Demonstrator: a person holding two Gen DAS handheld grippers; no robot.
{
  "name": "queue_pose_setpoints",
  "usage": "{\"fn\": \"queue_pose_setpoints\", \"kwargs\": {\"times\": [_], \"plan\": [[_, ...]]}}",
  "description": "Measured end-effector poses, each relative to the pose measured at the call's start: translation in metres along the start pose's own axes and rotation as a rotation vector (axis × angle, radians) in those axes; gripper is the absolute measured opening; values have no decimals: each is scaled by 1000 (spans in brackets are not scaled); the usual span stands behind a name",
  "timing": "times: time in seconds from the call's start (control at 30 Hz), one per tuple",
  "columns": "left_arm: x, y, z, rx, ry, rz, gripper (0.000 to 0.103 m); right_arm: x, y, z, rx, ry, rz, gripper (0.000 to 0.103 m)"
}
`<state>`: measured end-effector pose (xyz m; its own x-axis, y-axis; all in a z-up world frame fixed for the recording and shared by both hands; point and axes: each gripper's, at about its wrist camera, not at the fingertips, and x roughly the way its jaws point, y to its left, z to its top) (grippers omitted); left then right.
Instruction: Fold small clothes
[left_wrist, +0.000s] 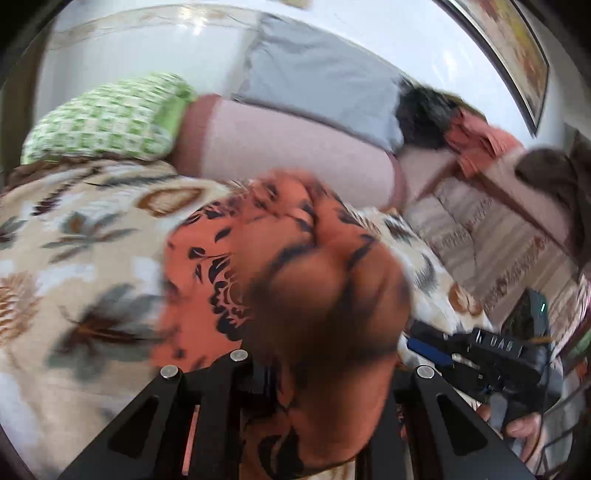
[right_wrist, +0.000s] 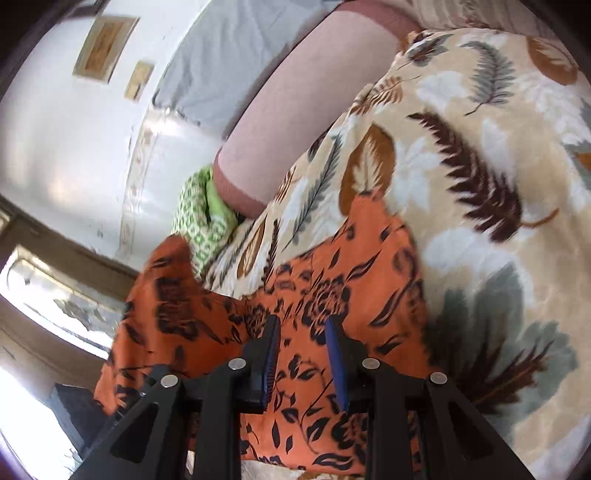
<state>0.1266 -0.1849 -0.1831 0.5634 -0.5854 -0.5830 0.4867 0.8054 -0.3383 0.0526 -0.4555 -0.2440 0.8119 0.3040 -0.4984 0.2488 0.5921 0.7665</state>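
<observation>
Behind your two grippers a leaf-print blanket (right_wrist: 461, 155) is covering the bed, with a green checked pillow (left_wrist: 107, 118) at the far left of the left wrist view, a pink bolster (left_wrist: 288, 147) beside it, a grey pillow (left_wrist: 321, 74) leaning on the white wall, and a heap of other clothes (left_wrist: 476, 144) waiting at the far right. You are working on the orange floral garment (right_wrist: 332, 266), which is lying partly on the blanket and partly lifted. On your left side, the left gripper (left_wrist: 321, 369) is carrying a bunched fold of that cloth — it is billowing up so close to the lens that it is blurring and hiding the fingertips, so the pinch itself is not showing, though the cloth is rising straight out from between the narrowly set jaws and I judge them clenched on it. Further right in that view, the right gripper (left_wrist: 436, 347) is showing side-on. In its own view the right gripper (right_wrist: 303, 354) is holding its blue pads (right_wrist: 334, 354) apart over the garment, and the fabric is passing between them without being pressed — released, by my reading. You seem to be mid-fold, bringing one edge across. Next, you will likely need to lay the lifted edge flat on the matching edge and re-pinch with the right side, keeping the cloth taut so it is not creasing.
</observation>
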Motion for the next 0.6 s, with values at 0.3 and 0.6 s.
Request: {"fn": "queue_pose_setpoints", "kwargs": {"times": [0.3,0.6], "plan": [[30,-23,-34,100,141,-125,54,10,-36,19,186,125,178,79],[-33,32,-15,225,-10,-118,82,46,-11,3,157,204,191,79]]}}
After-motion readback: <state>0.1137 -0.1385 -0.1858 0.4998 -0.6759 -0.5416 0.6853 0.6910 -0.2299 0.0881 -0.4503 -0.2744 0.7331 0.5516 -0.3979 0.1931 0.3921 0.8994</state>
